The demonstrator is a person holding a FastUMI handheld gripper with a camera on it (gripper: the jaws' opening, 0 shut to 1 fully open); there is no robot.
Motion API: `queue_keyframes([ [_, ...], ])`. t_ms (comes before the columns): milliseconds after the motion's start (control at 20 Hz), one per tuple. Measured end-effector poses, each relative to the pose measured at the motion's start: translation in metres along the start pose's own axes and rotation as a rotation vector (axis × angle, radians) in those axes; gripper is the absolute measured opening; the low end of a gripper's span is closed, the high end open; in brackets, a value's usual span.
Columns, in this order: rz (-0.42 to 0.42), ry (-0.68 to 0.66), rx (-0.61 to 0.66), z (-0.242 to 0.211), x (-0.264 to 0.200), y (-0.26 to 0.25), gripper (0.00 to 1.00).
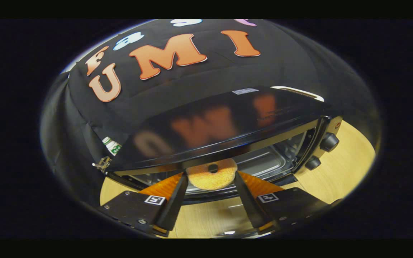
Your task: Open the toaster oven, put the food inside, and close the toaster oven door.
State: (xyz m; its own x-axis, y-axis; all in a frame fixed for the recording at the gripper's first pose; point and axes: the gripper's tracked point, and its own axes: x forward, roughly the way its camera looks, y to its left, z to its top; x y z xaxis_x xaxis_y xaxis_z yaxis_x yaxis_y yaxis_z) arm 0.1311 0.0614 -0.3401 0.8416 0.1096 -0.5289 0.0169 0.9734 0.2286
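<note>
Between the claw (212, 175) fingers, a doughnut (212, 174) enters the toaster oven (228, 122).

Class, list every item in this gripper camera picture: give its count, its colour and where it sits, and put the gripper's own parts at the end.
Toaster oven: one, black, on the table, open, just ahead of the fingers.
Knobs: two, black, on the oven's right panel.
Doughnut: one, golden-brown, between the fingers at the oven's opening.
Bottle: one, white and green, behind the oven's left corner.
Table: one, light wood, under the oven.
Gripper: one, both fingers pressing the doughnut.
</note>
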Motion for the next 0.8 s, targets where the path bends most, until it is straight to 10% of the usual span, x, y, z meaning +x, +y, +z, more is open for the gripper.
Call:
queue_keyframes([
  [150,-0.030,-0.004,-0.056,-0.005,-0.008,-0.007,0.98],
  [800,-0.060,-0.006,-0.252,-0.040,-0.105,-0.035,0.98],
])
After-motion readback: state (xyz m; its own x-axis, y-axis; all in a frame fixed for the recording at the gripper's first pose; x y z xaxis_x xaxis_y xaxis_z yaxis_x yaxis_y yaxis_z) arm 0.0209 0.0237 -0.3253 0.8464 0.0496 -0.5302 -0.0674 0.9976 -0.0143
